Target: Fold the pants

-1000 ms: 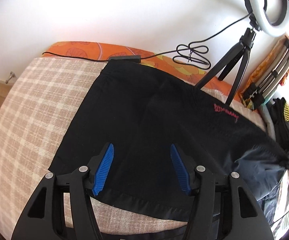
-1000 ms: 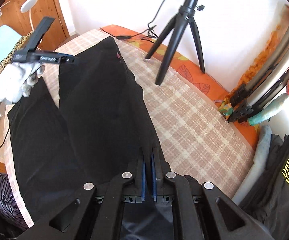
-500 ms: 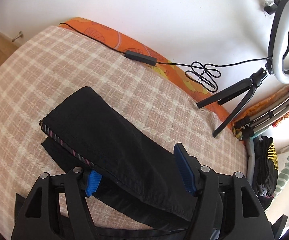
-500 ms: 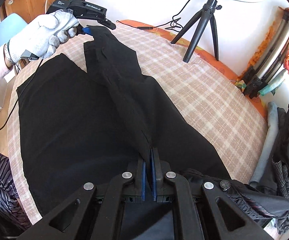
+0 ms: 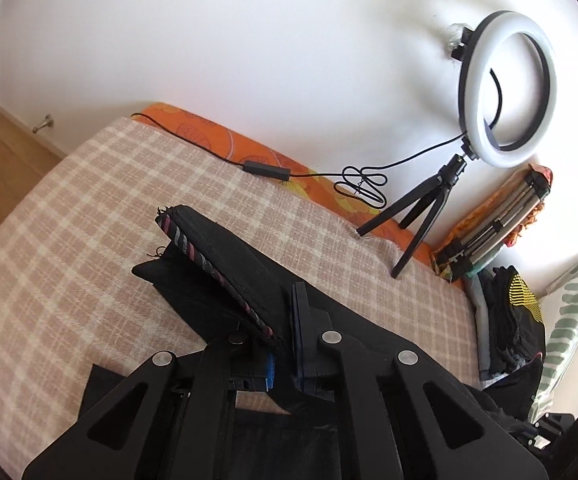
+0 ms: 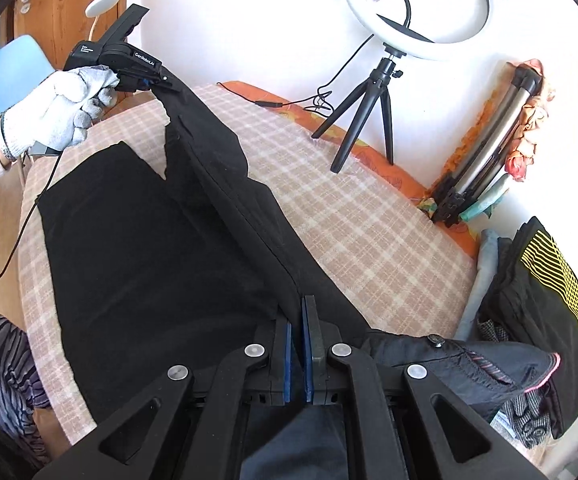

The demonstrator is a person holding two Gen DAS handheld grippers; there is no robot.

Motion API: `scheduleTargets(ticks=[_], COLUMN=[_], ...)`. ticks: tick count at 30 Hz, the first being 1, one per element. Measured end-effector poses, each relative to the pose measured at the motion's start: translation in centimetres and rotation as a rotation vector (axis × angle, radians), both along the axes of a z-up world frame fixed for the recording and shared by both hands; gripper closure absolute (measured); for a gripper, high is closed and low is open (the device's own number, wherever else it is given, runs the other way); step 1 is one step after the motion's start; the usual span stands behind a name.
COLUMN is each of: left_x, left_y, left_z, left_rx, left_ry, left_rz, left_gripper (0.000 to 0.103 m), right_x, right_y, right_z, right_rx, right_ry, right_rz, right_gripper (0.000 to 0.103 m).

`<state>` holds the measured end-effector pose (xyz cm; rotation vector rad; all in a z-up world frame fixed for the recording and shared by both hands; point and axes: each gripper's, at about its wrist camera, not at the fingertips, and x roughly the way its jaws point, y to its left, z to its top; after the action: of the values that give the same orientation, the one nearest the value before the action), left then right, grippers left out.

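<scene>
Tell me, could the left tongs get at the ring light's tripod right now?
Probably not yet. The left tongs are shut on the pants leg hem, lifted at the bed's far end. The tripod stands unobstructed on the blanket, but they would need to release the hem first.

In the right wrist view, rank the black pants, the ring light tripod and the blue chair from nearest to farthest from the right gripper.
1. black pants: pinched in the right gripper, spread ahead and left.
2. ring light tripod: ahead, slightly right, at the blanket's far edge.
3. blue chair: far left, behind the gloved hand.
</scene>
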<state>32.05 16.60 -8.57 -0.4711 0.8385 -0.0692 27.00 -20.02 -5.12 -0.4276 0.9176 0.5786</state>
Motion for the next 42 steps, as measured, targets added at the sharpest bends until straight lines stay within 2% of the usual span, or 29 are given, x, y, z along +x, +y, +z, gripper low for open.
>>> scheduleTargets(ticks=[3,6,10,14,18,21,24,25,27,28,29,33,35,38,40,42], left_x=[-3.7,-7.6,-12.2,-15.6,-17.1,-17.7,-18.4,-18.6,-18.6,-18.5,-18.4,-18.3,-18.2,-18.0,-18.1,-18.1], left_y=[0.5,1.2,1.9,2.8,3.3,3.0,2.8,3.0,3.7,4.2,4.7,6.2,6.0,5.6,5.5,5.3], left_z=[1.0,0.3,-2.5,-6.1,-9.8,-10.0,-9.5,-9.5,-9.5,-9.7,-9.8,-10.0,-10.2,-10.1,-10.0,-9.6], left_rx=[-0.001,-0.015,0.013,0.003,0.005,0.06,0.072,0.074,0.045,0.029,0.014,-0.025,-0.005,0.021,0.033,0.049], left_ry=[-0.035,-0.038,0.007,0.072,0.144,0.106,0.069,0.06,0.052,0.059,0.063,0.045,0.045,0.037,0.025,0.015], left_rz=[-0.008,0.002,0.02,0.03,0.044,0.037,0.065,0.079,0.105,0.124,0.146,0.177,0.169,0.162,0.166,0.165], left_gripper=[0.098,0.098,0.098,0.098,0.098,0.099,0.099,0.098,0.09,0.088,0.085,0.085,0.085,0.095,0.098,0.099], right_x=[-2.9,-6.1,-9.9,-12.1,-13.2,-13.2,-12.9,-13.0,-13.1,-13.2,-13.3,-13.9,-13.8,-12.7,-11.9,-11.2], right_y=[-0.3,0.0,0.7,1.3,1.7,1.5,1.2,1.1,0.5,0.1,-0.6,-5.2,-8.9,-15.0,-18.3,-20.5], right_z=[0.7,0.3,-2.1,-5.7,-8.3,-8.6,-8.5,-8.3,-7.4,-6.9,-6.3,-3.9,-3.0,-2.7,-3.1,-3.9], right_rx=[0.019,0.013,0.011,0.015,-0.008,0.001,0.009,0.02,0.058,0.088,0.125,0.258,0.335,0.404,0.392,0.351], right_ry=[0.004,0.002,0.06,0.142,0.177,0.188,0.208,0.211,0.209,0.214,0.214,0.182,0.164,0.162,0.171,0.181], right_rz=[0.011,0.022,0.034,0.018,0.0,-0.022,-0.033,-0.036,-0.046,-0.058,-0.078,-0.21,-0.321,-0.522,-0.639,-0.709], right_gripper=[0.101,0.101,0.101,0.101,0.101,0.101,0.099,0.098,0.092,0.084,0.073,0.06,0.043,0.04,0.04,0.04])
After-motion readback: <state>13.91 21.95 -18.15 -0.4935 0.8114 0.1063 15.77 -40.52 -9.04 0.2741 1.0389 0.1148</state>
